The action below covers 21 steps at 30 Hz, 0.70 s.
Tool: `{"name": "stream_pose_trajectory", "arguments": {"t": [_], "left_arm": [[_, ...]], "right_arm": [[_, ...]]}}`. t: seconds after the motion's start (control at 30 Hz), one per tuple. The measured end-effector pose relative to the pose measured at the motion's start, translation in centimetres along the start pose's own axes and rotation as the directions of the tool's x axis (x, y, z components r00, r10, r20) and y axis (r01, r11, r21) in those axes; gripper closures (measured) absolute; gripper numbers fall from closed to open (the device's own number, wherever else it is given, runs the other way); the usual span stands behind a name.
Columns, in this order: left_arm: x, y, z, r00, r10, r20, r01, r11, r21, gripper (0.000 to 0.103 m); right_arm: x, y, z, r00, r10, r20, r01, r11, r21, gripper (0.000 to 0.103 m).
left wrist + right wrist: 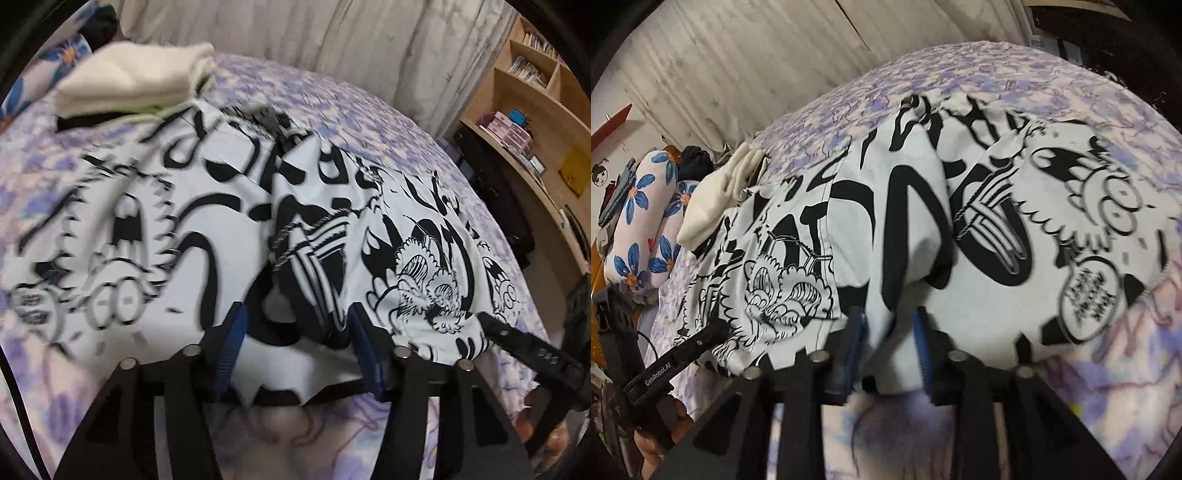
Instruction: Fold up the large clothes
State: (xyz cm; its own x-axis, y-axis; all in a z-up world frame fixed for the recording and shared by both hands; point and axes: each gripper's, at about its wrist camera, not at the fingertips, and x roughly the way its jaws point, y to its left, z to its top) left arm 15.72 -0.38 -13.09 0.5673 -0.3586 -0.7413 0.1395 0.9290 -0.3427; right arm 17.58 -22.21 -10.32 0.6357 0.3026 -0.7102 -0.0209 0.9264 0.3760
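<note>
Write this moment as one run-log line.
garment: black-and-white printed garment on bed | left claw: open, astride near hem | right claw: open, astride hem

Both wrist cameras look steeply down, close over the printed garment [177, 206] [886, 206] on the bed [332, 99] [997, 74], which both views share.

I see a white cotton garment [207, 206] printed with bold black cartoon graphics and lettering, on a lilac-and-white floral bedspread [332, 96]. My grippers' pads [231, 343] are blue. A cream folded cloth [136, 75]; pillows [642, 221] white with blue flowers.
</note>
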Motion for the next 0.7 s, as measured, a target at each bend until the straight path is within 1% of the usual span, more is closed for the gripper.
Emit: {"name": "stream_pose_trajectory", "arguments": {"t": [0.03,0.1,0.17,0.23,0.33,0.43,0.5,0.6,0.7], "left_arm": [[-0.7,0.2,-0.2,1.000,0.012,0.017,-0.012,1.000,-0.003,0.044],[-2.0,0.4,-0.5,0.999,0.018,0.045,-0.017,1.000,-0.009,0.044],[-3.3,0.7,-0.6,0.996,0.043,0.080,-0.043,0.999,-0.004,0.044],[-4.4,0.4,-0.7,0.991,0.065,0.121,-0.067,0.998,0.017,0.044],[-5.2,-0.6,-0.1,0.986,0.045,0.159,-0.053,0.998,0.044,0.044],[-5.0,-2.5,1.0,0.980,0.017,0.199,-0.036,0.995,0.089,0.044],[-4.4,-3.6,1.8,0.978,0.012,0.209,-0.036,0.993,0.111,0.044],[-2.7,-5.1,2.9,0.976,-0.008,0.216,-0.021,0.991,0.129,0.045],[-0.1,-5.7,3.4,0.981,0.005,0.193,-0.030,0.991,0.127,0.046]], "right_arm": [[-0.6,0.0,-0.2,1.000,-0.012,0.013,0.012,1.000,-0.002,0.063],[-1.3,-0.1,-0.6,0.999,-0.025,0.031,0.025,1.000,-0.009,0.062],[-2.3,0.0,-0.8,0.996,-0.050,0.072,0.051,0.999,-0.012,0.062],[-3.6,0.6,-0.7,0.989,-0.058,0.136,0.063,0.997,-0.032,0.062],[-4.7,2.3,0.0,0.981,-0.034,0.193,0.051,0.995,-0.087,0.062],[-4.5,4.8,1.2,0.976,0.001,0.219,0.034,0.987,-0.159,0.062],[-3.8,6.3,2.0,0.973,0.011,0.231,0.034,0.981,-0.190,0.062],[-2.0,7.6,3.3,0.972,0.026,0.234,0.026,0.976,-0.218,0.062],[0.7,7.7,4.0,0.979,0.005,0.203,0.043,0.973,-0.229,0.062]]}}
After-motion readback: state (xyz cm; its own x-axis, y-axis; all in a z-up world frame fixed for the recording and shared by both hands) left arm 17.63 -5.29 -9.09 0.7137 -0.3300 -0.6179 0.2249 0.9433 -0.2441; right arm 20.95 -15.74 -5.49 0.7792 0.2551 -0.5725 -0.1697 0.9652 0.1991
